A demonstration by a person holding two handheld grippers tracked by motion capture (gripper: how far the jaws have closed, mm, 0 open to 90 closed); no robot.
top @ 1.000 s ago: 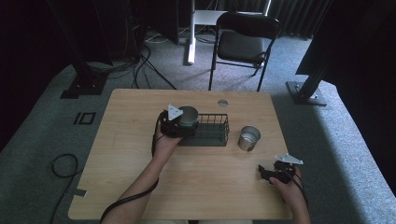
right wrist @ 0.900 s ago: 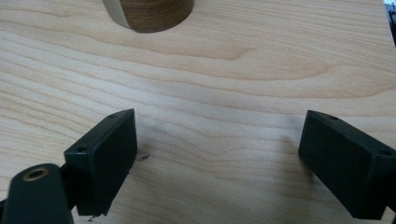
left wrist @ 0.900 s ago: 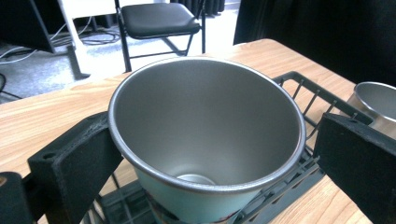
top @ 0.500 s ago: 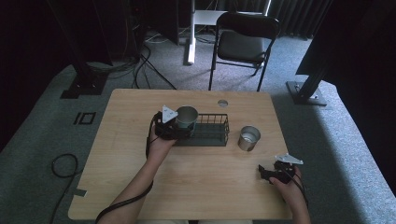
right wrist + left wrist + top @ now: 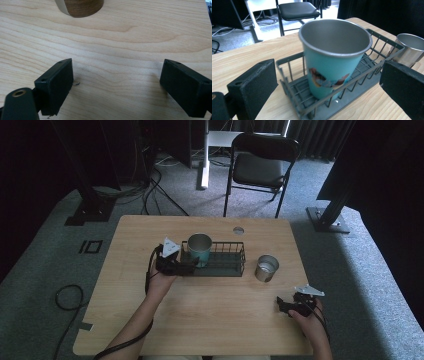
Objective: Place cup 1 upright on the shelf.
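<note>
Nearest the person's edge of the tabletop (image 5: 210, 320), at the right: right tool (image 5: 286, 305), held low over bare wood, jaws spread wide with nothing between them. In the right gripper view, just wood grain between the two black jaws, and at the top edge the base of a round object, too cropped to identify.

Farther in, left of centre: left tool (image 5: 192, 266), jaws also parted wide, empty, pointed at the left end of the wire basket (image 5: 227, 268). In the left gripper view, jaws standing on either side of the basket's near end, apart from the cup.

Inside the left end of the basket: teal cup (image 5: 332, 62), upright, mouth open upward, metal inside, a coloured print low on its side. Free of both jaws, resting on the basket floor.

Just right of the basket, on the bare tabletop: steel cup (image 5: 266, 268), upright, near but apart from the wire.

Beyond, near the far edge of the tabletop: small round hole (image 5: 238, 230). Past that, on the carpet: black folding chair (image 5: 262, 167).
</note>
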